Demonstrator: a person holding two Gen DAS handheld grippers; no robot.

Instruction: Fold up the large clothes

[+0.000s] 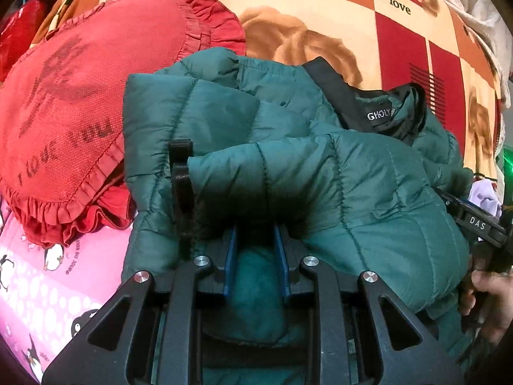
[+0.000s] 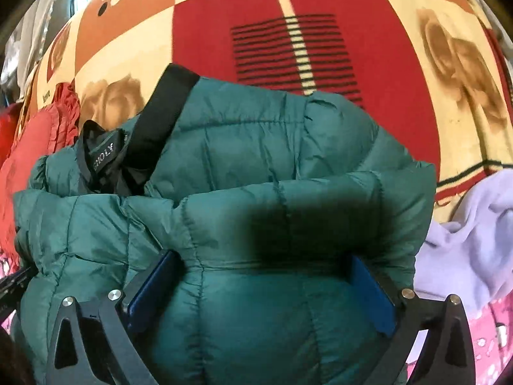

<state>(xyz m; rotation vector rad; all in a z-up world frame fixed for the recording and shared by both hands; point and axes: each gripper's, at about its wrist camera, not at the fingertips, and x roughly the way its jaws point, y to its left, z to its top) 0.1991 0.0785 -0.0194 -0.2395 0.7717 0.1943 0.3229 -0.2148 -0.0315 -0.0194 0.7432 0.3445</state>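
Left claw [image 1: 255, 256] clenched on jacket [image 1: 320, 173] fold, pinning it; right claw [image 2: 261, 285] released, straddling the bulk

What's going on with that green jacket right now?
Left gripper pinching a fold of the green puffer jacket. Right gripper wide open around its bulk. Red pillow close beside.

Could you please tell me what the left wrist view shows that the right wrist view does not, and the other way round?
Only the left wrist view shows the penguin-print pink sheet, a hand holding the right gripper's handle, and the left gripper pinching a fold of jacket. Only the right wrist view shows the lilac garment and the right gripper, jaws wide, straddling the padding. Both show the green puffer jacket, its black neck label, the red frilled cushion and the checked blanket.
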